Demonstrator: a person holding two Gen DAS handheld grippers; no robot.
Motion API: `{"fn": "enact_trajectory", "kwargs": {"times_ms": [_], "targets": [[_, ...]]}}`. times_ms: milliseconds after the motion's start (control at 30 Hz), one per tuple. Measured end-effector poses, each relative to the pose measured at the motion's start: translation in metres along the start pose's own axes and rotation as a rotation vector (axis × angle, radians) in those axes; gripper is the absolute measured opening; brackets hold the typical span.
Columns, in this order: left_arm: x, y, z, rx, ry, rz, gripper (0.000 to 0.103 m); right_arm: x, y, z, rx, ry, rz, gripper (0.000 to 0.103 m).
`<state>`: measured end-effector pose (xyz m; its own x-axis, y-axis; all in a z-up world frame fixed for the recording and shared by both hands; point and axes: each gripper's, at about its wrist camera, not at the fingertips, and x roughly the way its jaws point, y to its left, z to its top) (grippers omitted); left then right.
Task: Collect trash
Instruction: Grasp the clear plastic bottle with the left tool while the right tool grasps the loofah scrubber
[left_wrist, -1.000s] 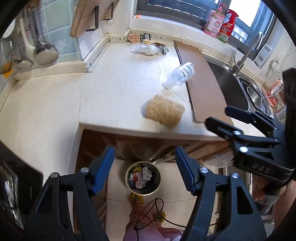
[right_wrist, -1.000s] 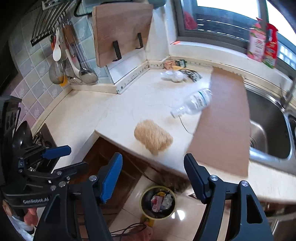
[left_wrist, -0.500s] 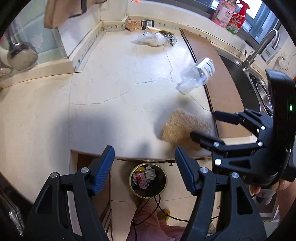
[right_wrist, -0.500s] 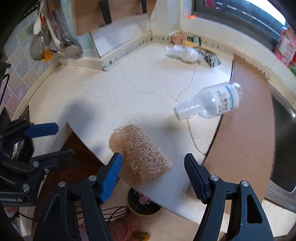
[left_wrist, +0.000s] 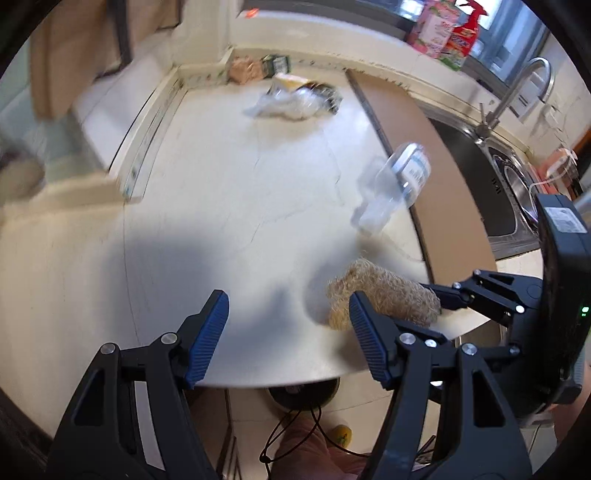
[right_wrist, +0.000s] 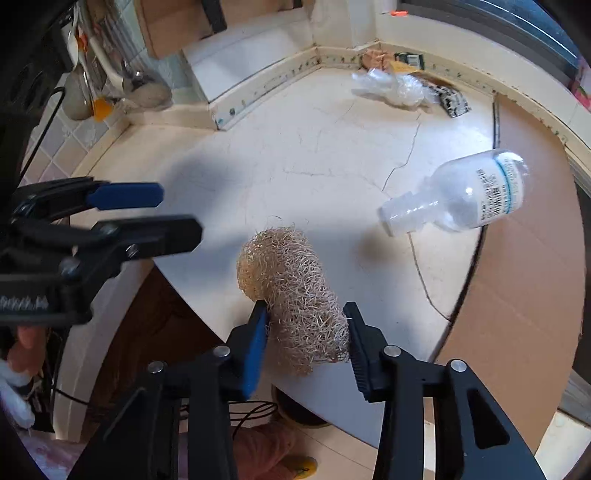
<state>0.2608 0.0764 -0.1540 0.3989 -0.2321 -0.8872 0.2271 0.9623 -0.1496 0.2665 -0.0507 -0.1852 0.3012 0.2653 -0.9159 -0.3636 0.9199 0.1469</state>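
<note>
A tan loofah scrubber (right_wrist: 291, 291) lies at the front edge of the cream counter (right_wrist: 295, 155). My right gripper (right_wrist: 304, 314) straddles its near end with the jaws closing, and both blue pads touch its fibres. In the left wrist view the same loofah (left_wrist: 384, 295) shows with the right gripper (left_wrist: 443, 295) reaching in from the right. My left gripper (left_wrist: 288, 299) hovers open over bare counter to the left of the loofah, with nothing between its fingers. An empty clear plastic bottle (right_wrist: 465, 203) lies on its side further back. Crumpled plastic wrappers (right_wrist: 399, 86) sit in the far corner.
A round trash bin (left_wrist: 303, 395) stands on the floor below the counter edge, mostly hidden. A brown board (right_wrist: 517, 295) covers the counter to the right, with the steel sink (left_wrist: 476, 177) and tap beyond. Ladles hang on the tiled wall (right_wrist: 92, 92) at left.
Both grippers have moved forward and down over the counter. The right gripper's jaws have narrowed from wide open onto the loofah's near end. The left gripper's jaws stayed wide.
</note>
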Motion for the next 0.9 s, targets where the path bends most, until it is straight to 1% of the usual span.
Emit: {"fn": "enact_trajectory", "kwargs": {"times_ms": [100,233,300,400,467,567,633,767,900], "targets": [[-0.004,-0.010,0.015,0.045,-0.020,-0.017,0.065,-0.021,-0.009,0.004,0.051,-0.044,-0.013,0.037],[-0.002,-0.029,0.040,0.107,-0.034,-0.060,0.065,-0.052,-0.029,0.004,0.126,-0.104,-0.094,0.037],[0.001,-0.041,0.053,0.135,-0.033,-0.089,0.065,-0.069,-0.046,0.000,0.198,-0.138,-0.134,0.037],[0.008,-0.059,0.069,0.168,-0.028,-0.126,0.065,-0.090,-0.070,-0.008,0.307,-0.182,-0.167,0.037],[0.014,-0.068,0.078,0.182,-0.020,-0.139,0.065,-0.103,-0.093,-0.015,0.406,-0.219,-0.191,0.037],[0.027,-0.083,0.089,0.206,-0.005,-0.155,0.065,-0.116,-0.118,-0.025,0.512,-0.259,-0.208,0.037],[0.036,-0.094,0.095,0.230,0.010,-0.159,0.065,-0.121,-0.134,-0.030,0.567,-0.279,-0.216,0.037],[0.054,-0.112,0.104,0.278,0.029,-0.139,0.065,-0.117,-0.165,-0.035,0.655,-0.296,-0.218,0.037],[0.077,-0.130,0.112,0.315,0.063,-0.111,0.065,-0.100,-0.191,-0.027,0.676,-0.283,-0.206,0.036]]}}
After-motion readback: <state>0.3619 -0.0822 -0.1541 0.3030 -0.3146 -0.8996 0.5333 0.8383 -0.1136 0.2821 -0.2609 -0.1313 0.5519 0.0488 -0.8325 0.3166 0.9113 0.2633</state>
